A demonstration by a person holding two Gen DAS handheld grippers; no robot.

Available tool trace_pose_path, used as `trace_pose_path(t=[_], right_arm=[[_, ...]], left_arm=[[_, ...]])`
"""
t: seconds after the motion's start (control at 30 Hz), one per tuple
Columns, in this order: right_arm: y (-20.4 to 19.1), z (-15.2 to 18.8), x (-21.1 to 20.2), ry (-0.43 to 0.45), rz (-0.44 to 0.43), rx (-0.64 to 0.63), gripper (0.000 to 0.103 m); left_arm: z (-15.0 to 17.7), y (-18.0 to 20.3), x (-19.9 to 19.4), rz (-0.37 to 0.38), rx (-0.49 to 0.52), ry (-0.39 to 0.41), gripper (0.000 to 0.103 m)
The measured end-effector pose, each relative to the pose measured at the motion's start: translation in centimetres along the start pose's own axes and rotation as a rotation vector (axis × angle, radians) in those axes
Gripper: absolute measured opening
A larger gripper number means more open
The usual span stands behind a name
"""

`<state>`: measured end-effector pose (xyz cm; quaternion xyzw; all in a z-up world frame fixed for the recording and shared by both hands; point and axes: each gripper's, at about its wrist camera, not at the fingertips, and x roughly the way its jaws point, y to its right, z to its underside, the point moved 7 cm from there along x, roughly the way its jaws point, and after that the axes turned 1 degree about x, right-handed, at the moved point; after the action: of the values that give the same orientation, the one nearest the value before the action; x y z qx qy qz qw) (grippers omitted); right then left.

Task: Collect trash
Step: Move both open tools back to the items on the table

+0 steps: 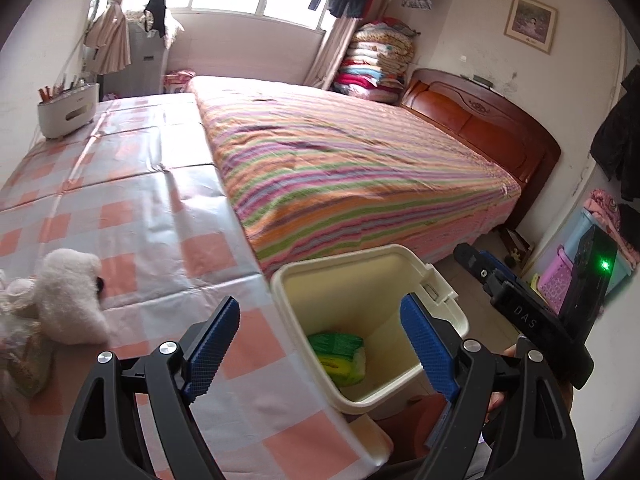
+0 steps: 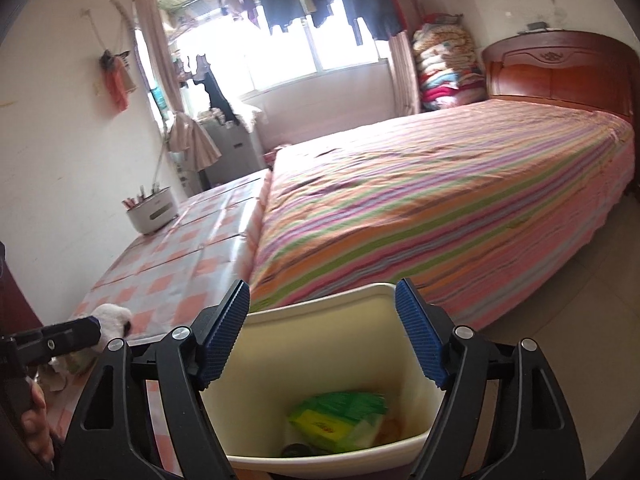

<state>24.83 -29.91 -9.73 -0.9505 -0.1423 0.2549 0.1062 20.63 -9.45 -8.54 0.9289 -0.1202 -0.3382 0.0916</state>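
A cream waste bin [image 1: 296, 276] stands open on the floor against the table's corner. A green and yellow packet [image 1: 340, 356] lies at its bottom. My left gripper [image 1: 320, 346] is open above the table edge and the bin's near rim, with nothing between its blue pads. In the right wrist view my right gripper [image 2: 324, 332] hangs open straight over the bin [image 2: 320, 300], nothing between its pads, the same packet [image 2: 340, 420] well below. A pale crumpled wrapper [image 1: 26, 360] lies on the table at the far left beside a white plush toy [image 1: 68, 296].
The table wears a pink and white checked cloth [image 1: 140, 208] and butts against a bed with a striped cover [image 1: 340, 152]. A white holder with pens [image 1: 68, 112] stands at the table's far end. Plastic baskets [image 1: 560, 280] sit on the floor at right.
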Motion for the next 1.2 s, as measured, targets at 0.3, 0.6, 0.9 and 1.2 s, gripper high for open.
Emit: trace_pose_path(t=[0.3,0.6,0.9,1.2], right_arm=[[-6.4,0.6,2.6,-0.046,-0.109,-0.075,0.077],[-12.5,1.6,4.7,-0.098,-0.214,-0.139,0.077],[-18.2,3.4,6.5,-0.159,-0.299,-0.194,0.077],[-21.0,5.2,7.8,-0.229,-0.356,-0.208,0.077]], left_arm=[[-0.9,-5.7,-4.1,-0.09,-0.075,0.065,0.08],[-0.9,-12.5,-7.9,-0.191,-0.17,0.116,0.08],[0.0,-19.1,-11.9,-0.287,-0.259,0.16,0.08],[0.7,-25.3,-16.2,-0.372,-0.36,0.215,0.08]])
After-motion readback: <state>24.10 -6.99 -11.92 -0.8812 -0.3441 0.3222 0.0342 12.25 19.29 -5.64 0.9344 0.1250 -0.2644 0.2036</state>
